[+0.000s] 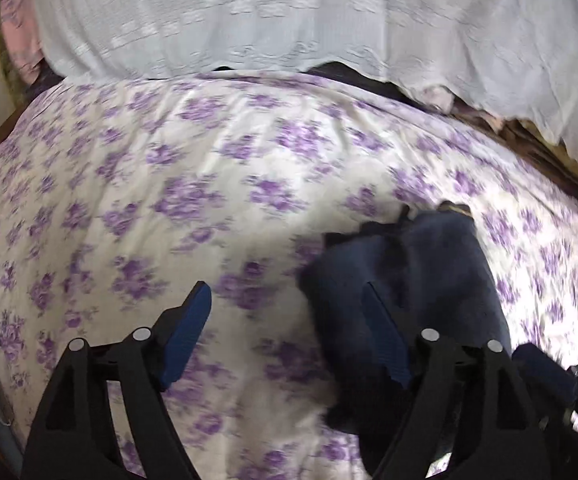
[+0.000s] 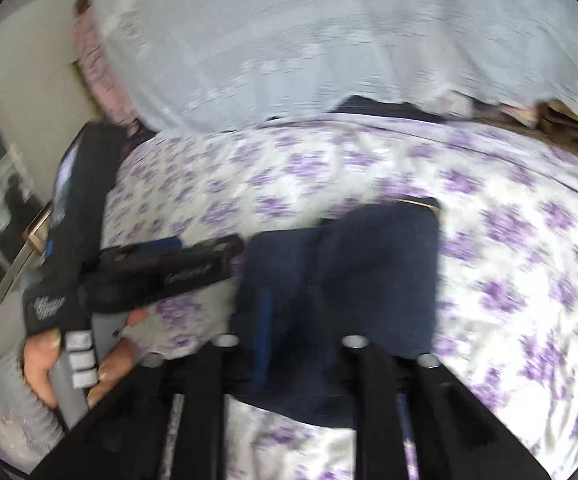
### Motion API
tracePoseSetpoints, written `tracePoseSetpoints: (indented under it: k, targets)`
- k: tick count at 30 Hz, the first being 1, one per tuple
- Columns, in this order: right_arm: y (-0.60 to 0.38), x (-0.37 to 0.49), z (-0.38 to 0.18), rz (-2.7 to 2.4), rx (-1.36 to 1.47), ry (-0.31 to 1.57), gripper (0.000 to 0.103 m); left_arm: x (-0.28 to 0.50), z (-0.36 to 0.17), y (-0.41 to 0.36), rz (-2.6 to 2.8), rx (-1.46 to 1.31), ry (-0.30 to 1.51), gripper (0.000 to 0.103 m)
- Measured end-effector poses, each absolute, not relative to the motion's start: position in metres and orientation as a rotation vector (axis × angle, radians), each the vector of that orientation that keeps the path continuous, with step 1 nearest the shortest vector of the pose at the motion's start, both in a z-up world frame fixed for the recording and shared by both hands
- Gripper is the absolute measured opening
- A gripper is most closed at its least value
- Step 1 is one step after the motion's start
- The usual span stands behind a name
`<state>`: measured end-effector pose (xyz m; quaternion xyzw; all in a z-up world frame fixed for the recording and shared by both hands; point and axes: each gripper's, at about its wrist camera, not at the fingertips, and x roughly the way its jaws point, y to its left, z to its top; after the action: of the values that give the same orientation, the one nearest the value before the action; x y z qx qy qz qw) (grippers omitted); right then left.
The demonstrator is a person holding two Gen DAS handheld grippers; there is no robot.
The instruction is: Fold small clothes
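garment: dark navy small cloth point(image 2: 353, 280) | state: partly folded, bunched | place: lying on purple-flowered white bedsheet point(image 2: 509, 240)

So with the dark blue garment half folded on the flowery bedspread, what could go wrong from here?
1. The right gripper seems to pinch the dark navy folded garment near its edge, so it may slip free.
2. The left gripper is open with nothing between its pads, so the fold could spring back.
3. The purple-flowered white bedspread is soft and may bunch.
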<state>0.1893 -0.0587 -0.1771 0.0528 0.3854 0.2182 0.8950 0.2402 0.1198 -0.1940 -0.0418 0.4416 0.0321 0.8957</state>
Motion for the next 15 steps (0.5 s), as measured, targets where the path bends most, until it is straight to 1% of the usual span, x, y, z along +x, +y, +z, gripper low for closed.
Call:
tracePoseSetpoints:
  k: [4,5,6,7,8,15]
  targets:
    - [-0.077,0.199,-0.215,0.381,0.146,0.907,0.007,0.243,-0.229,0.083,0.070,0.030,0.998,0.076]
    - [-0.079,0.201,-0.227,0.373,0.156,0.934,0.004,0.244,-0.245,0.076,0.111,0.096,1.010,0.080]
    - [-0.081,0.202,-0.237,0.369,0.174,0.964,0.001,0.244,-0.252,0.073,0.140,0.122,1.001,0.090]
    - [-0.083,0.204,-0.247,0.367,0.200,0.985,0.000,0.241,-0.256,0.072,0.196,0.154,0.963,0.097]
    - [-0.082,0.206,-0.256,0.369,0.225,0.997,0.000,0.241,-0.258,0.071,0.226,0.181,0.939,0.099]
    - [-0.068,0.224,-0.266,0.396,0.206,1.016,0.000,0.260,-0.253,0.079,0.232,0.177,0.976,0.099]
